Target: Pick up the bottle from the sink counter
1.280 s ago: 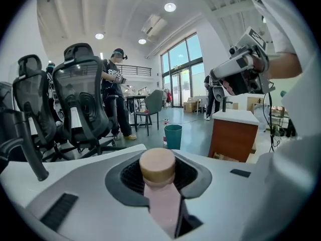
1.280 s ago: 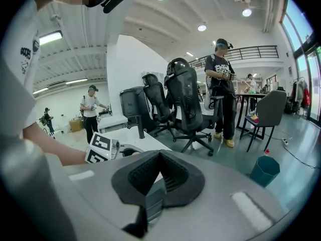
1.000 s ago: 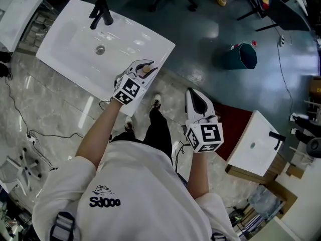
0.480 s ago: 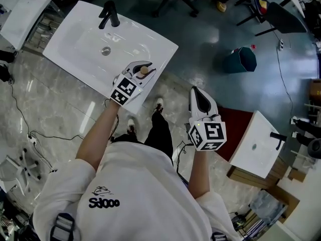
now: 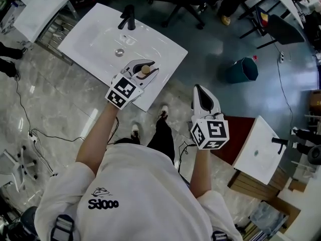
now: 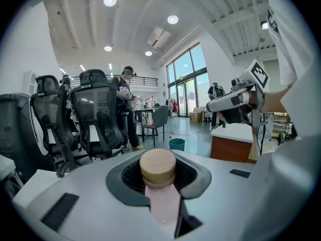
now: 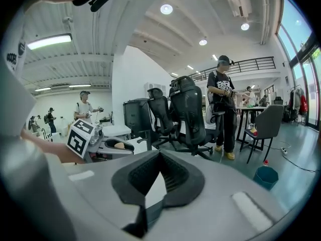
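Note:
The bottle (image 5: pixel 145 70) has a pale pink body and a round wooden cap (image 6: pixel 157 166). My left gripper (image 5: pixel 143 70) is shut on it, the pads pressing on its neck just under the cap. It is held upright in the air over the front edge of the white sink counter (image 5: pixel 95 44), to the right of the drain. My right gripper (image 5: pixel 202 90) hangs over the floor to the right of the person's legs, well away from the sink. In the right gripper view its jaws (image 7: pixel 158 170) meet with nothing between them.
A black faucet (image 5: pixel 127 17) stands at the back of the sink. A teal bin (image 5: pixel 242 69) sits on the grey floor to the right. A second white basin (image 5: pixel 256 149) on a wooden base and a red mat (image 5: pixel 234 129) lie at the lower right. Office chairs and people stand beyond.
The head view has shifted, so the sink now sits further right and lower in the picture. My left gripper keeps its hold on the bottle over the sink's front edge. The right gripper has barely moved.

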Tool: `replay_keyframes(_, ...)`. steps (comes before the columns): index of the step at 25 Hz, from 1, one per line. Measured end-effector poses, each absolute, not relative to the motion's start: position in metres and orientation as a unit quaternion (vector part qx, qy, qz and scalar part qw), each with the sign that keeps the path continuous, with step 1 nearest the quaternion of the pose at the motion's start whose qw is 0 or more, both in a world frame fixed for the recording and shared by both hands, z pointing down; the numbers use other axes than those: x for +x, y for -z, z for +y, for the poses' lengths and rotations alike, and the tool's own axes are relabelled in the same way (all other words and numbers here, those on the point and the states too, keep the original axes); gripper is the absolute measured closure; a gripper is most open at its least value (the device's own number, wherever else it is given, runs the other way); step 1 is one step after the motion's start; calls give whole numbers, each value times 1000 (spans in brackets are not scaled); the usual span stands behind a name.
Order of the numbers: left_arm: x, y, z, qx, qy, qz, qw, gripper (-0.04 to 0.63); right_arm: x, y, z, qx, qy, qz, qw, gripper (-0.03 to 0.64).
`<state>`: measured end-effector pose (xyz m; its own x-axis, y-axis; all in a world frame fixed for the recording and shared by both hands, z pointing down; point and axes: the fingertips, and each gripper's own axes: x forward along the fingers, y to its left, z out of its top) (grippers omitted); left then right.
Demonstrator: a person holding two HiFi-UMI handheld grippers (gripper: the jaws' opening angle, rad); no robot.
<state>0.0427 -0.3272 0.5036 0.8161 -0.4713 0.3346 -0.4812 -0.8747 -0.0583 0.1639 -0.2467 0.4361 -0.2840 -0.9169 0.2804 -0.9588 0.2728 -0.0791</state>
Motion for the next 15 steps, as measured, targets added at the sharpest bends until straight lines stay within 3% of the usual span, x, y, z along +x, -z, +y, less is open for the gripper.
replay_keyframes(15,-25,-408,-277,957,-113,-268,-19,495,108,-394,-225,575,-70,-811,84,607)
